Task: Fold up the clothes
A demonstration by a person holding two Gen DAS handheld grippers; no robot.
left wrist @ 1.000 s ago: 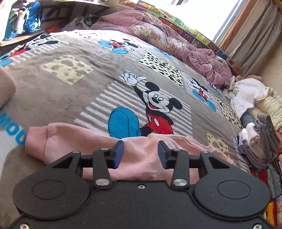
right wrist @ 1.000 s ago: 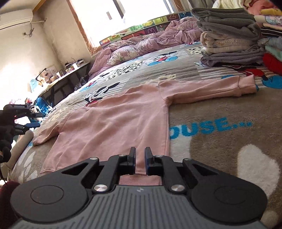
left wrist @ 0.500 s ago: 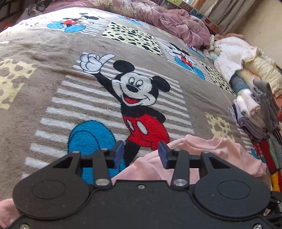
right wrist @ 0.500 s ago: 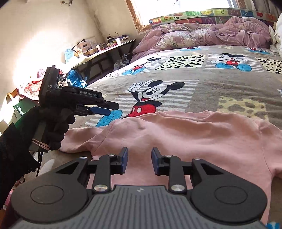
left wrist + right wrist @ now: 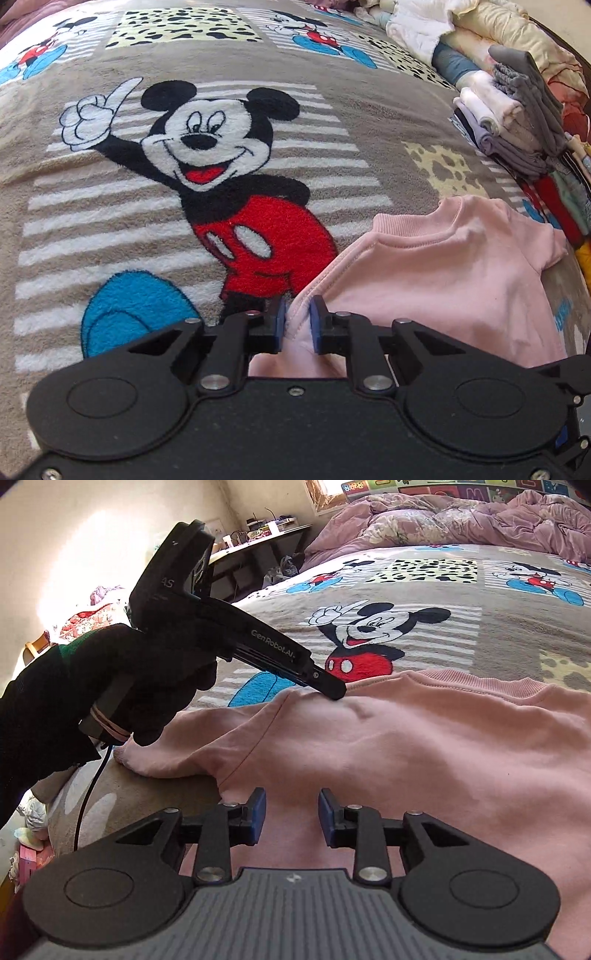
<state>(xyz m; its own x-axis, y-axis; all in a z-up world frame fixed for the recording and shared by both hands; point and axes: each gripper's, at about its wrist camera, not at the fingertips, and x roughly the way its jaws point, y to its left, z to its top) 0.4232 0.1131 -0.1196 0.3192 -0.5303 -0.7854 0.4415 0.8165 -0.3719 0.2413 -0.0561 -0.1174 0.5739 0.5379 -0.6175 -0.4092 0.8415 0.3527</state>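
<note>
A pink sweatshirt [image 5: 443,266] lies spread on the Mickey Mouse blanket [image 5: 110,206]. The jaws of my left gripper [image 5: 297,312] are closing, and their blue pads pinch a fold of the sweatshirt's shoulder seam near the collar. In the right wrist view the left gripper [image 5: 332,690], held by a black-gloved hand [image 5: 147,686], points down onto that shoulder of the sweatshirt [image 5: 406,746]. My right gripper [image 5: 291,806] hovers open low over the pink body fabric, beside the left sleeve, with nothing pinched between its pads.
A stack of folded clothes [image 5: 517,136] lines the right side of the bed. A crumpled purple duvet [image 5: 461,520] lies at the far end. A cluttered desk [image 5: 266,539] stands by the wall. A black cable [image 5: 88,794] hangs from the left gripper.
My left gripper moved to the sweatshirt's shoulder and shut on a fold of it. My right gripper swung left from the hem, opened, and now hovers over the body near the left sleeve.
</note>
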